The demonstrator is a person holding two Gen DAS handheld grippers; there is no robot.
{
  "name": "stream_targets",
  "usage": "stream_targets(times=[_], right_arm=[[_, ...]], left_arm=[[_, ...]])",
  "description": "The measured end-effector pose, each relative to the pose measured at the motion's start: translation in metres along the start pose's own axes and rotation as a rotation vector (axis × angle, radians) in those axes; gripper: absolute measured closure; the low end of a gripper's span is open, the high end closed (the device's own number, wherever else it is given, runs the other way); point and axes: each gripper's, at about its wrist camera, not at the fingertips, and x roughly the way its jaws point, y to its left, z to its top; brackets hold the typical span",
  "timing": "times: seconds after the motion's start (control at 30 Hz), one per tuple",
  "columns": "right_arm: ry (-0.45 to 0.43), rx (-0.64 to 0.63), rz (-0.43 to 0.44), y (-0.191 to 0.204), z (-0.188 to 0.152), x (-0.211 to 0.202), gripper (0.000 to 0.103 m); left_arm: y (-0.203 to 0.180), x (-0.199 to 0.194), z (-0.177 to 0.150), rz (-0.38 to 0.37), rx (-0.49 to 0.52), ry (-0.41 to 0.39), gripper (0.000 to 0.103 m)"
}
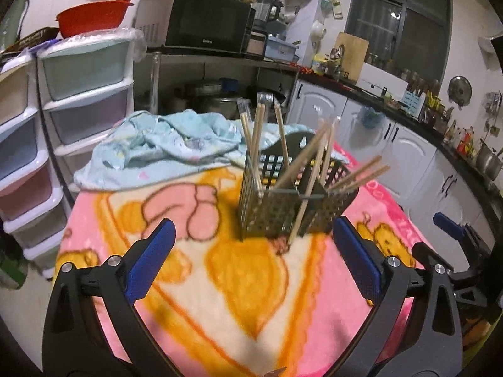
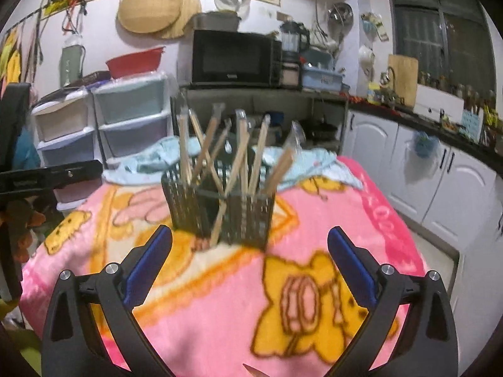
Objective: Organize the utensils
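both grippers spread, empty | chopsticks (image 2: 242,154) upright in holder (image 2: 220,207)

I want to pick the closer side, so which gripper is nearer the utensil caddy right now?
Probably the left gripper, though the margin is slim. The utensil caddy sits just past its open fingers, slightly right of centre. The right gripper is also open, with the caddy slightly further ahead, left of centre.

Both grippers, left (image 1: 253,229) and right (image 2: 250,240), share black frames, blue textured pads (image 2: 147,267) and silver screws (image 1: 113,260).
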Motion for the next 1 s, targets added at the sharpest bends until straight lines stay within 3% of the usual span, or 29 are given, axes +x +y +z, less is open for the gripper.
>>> stream_targets(times=[0.23,0.53,1.0], right_arm=[[0.06,0.039,-0.016,-0.001,-0.028,0.012,0.007],[0.064,0.022,-0.014,0.005,-0.039,0.012,0.007],[-0.123,0.038,-0.061,0.0,-0.039,-0.018,0.007]], left_arm=[[-0.007,0.001,-0.024,0.016,0.005,0.023,0.011],[-0.012,0.002,-0.041,0.045,0.007,0.029,0.011],[-0.028,-0.004,-0.063,0.059,0.041,-0.074,0.011]])
